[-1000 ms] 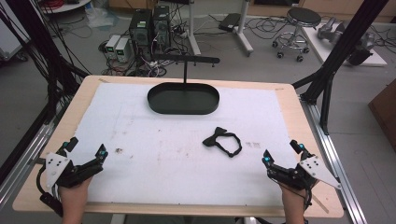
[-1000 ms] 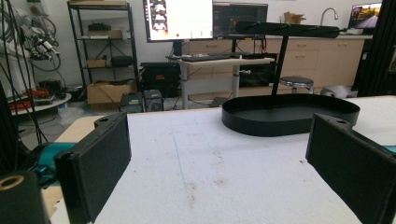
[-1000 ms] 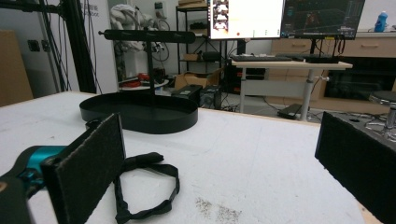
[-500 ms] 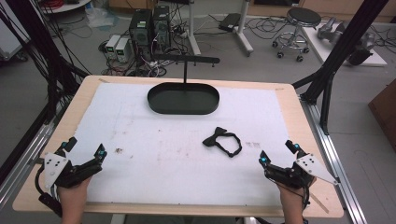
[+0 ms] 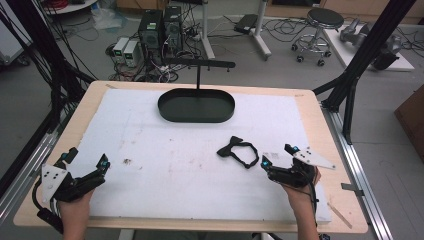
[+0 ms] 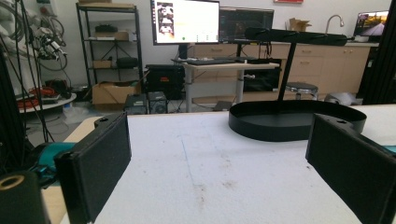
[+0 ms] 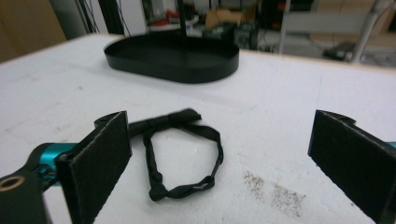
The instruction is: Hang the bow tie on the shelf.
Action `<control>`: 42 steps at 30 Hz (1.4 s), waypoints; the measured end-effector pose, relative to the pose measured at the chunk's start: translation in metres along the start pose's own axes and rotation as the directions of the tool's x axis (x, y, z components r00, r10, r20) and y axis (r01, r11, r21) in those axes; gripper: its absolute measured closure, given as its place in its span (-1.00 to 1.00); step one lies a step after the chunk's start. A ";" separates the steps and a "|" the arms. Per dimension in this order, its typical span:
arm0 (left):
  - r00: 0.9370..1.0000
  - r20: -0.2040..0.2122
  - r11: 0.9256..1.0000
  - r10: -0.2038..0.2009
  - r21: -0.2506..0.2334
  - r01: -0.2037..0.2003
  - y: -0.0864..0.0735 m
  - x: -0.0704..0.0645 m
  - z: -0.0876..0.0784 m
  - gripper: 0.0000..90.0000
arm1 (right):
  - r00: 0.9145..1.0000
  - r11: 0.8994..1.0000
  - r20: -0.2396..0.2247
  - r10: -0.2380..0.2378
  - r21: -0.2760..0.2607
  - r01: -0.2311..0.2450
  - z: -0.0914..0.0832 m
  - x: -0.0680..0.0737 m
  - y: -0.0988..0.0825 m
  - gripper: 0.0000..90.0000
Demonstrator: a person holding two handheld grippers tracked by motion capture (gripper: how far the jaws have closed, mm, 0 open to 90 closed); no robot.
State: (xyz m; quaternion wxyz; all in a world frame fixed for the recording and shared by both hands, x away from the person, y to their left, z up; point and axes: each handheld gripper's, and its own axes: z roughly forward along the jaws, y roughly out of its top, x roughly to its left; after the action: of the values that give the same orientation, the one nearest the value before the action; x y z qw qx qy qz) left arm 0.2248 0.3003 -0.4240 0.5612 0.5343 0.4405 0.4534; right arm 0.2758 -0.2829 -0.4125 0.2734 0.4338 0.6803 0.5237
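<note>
Change since earlier: the right gripper (image 5: 276, 159) has been brought left and a little farther up the table, so that it now sits just beside the bow tie (image 5: 239, 151); the left gripper (image 5: 86, 165) has hardly shifted.
Right gripper: its fingers (image 7: 98, 154) are spread wide and nothing is held; the opening is pointed at the bow tie, probably so that it can be closed on the strap.
Left gripper: it is kept low at the near left corner, fingers (image 6: 95, 163) wide apart and empty, seemingly parked out of the way.
Bow tie: a black bow with a looped strap is laid flat on the white table (image 5: 165, 165), right of centre, near the right gripper and untouched.
Tray: a black oval tray (image 5: 196, 106) is set at the far middle, well apart from the bow tie, with a black stand (image 5: 199, 64) rising behind it; it is possibly meant as the drop-off place.
</note>
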 end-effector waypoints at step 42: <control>1.000 0.010 1.000 0.016 0.027 -0.016 -0.004 -0.005 0.004 -0.83 | 0.983 0.912 0.173 -0.062 0.411 -0.015 0.079 0.016 -0.013 0.58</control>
State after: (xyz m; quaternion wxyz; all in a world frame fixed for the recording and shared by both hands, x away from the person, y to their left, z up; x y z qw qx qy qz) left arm 0.2279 0.2946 -0.4275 0.5525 0.5475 0.4396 0.4492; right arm 0.3298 -0.2324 -0.4474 0.2439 0.5192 0.7523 0.3240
